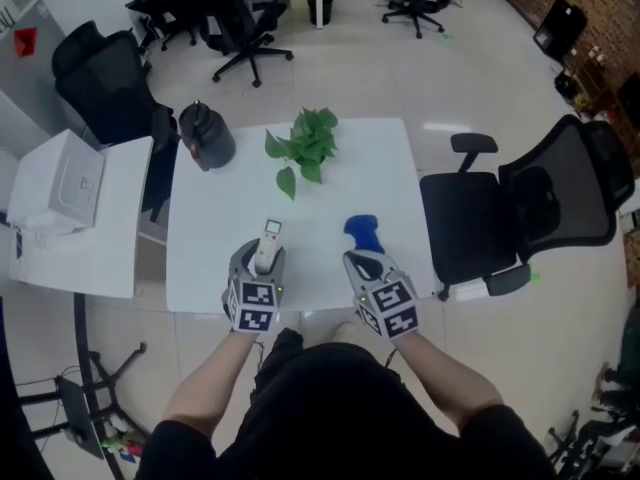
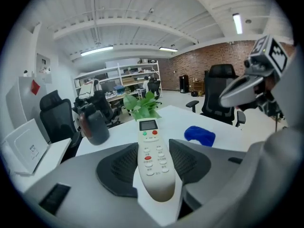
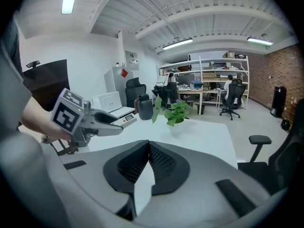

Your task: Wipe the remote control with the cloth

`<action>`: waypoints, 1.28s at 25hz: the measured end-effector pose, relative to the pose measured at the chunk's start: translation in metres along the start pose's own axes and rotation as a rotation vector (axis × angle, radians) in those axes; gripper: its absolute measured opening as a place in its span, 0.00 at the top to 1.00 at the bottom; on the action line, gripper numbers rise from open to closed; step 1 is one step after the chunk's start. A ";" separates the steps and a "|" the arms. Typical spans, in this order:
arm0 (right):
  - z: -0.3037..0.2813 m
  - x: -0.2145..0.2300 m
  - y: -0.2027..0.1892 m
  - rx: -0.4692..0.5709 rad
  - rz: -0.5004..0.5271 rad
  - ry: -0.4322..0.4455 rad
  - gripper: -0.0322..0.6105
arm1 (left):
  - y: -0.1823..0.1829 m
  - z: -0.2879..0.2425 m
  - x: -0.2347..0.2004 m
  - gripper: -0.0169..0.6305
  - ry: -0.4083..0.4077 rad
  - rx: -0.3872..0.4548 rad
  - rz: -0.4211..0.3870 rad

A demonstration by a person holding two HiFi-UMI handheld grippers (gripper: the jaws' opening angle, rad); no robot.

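Seen from above, a person stands at a white counter (image 1: 385, 168) with a gripper in each hand. The left gripper (image 1: 262, 254) is clamped on the sides of the white remote control (image 1: 270, 232), whose screen end points away from the person. The right gripper (image 1: 362, 258) is clenched on nothing, with its pads pressed together. The blue cloth (image 1: 364, 232) lies crumpled on the counter just ahead of that gripper and to the right of the remote. The wiping appears not to have begun: the remote is in hand, but the cloth has yet to be picked up and rubbed over it. Farther back are a leafy green plant (image 1: 305, 146) and a dark lidded jug (image 1: 205, 135), whose contents cannot be seen.
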State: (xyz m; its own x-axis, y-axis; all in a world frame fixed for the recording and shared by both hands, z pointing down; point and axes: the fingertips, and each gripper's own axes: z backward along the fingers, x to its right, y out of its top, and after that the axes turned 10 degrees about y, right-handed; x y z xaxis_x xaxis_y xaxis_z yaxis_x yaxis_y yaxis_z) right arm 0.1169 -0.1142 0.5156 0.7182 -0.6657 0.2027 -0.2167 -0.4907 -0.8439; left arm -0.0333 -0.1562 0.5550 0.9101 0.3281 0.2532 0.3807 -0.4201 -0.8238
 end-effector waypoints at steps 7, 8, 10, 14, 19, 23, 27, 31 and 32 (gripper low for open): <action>0.004 0.038 -0.037 -0.067 0.017 -0.047 0.87 | 0.036 0.048 0.051 0.65 -0.044 0.101 -0.069; 0.003 0.043 -0.041 -0.079 0.012 -0.057 0.86 | 0.037 0.051 0.055 0.65 -0.052 0.108 -0.085; -0.002 0.055 -0.050 -0.109 0.008 -0.082 0.81 | 0.039 0.055 0.061 0.65 -0.067 0.119 -0.110; -0.017 0.085 -0.071 -0.181 -0.001 -0.137 0.66 | 0.041 0.059 0.067 0.65 -0.105 0.134 -0.145; -0.044 0.110 -0.095 -0.277 -0.037 -0.168 0.58 | 0.039 0.062 0.067 0.65 -0.156 0.138 -0.208; -0.064 0.129 -0.117 -0.366 -0.082 -0.196 0.56 | 0.040 0.060 0.062 0.65 -0.182 0.133 -0.239; -0.077 0.146 -0.131 -0.428 -0.103 -0.221 0.56 | 0.038 0.058 0.059 0.65 -0.199 0.115 -0.252; -0.085 0.155 -0.149 -0.492 -0.174 -0.212 0.56 | 0.034 0.055 0.055 0.65 -0.205 0.101 -0.258; -0.088 0.154 -0.150 -0.484 -0.203 -0.195 0.56 | 0.033 0.055 0.054 0.65 -0.206 0.099 -0.258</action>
State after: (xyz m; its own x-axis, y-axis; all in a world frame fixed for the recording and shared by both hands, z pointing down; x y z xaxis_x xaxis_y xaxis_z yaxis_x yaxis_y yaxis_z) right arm 0.2022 -0.1925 0.7169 0.8760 -0.4373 0.2034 -0.3070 -0.8309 -0.4642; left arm 0.0197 -0.1059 0.5141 0.7297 0.5809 0.3605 0.5675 -0.2204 -0.7933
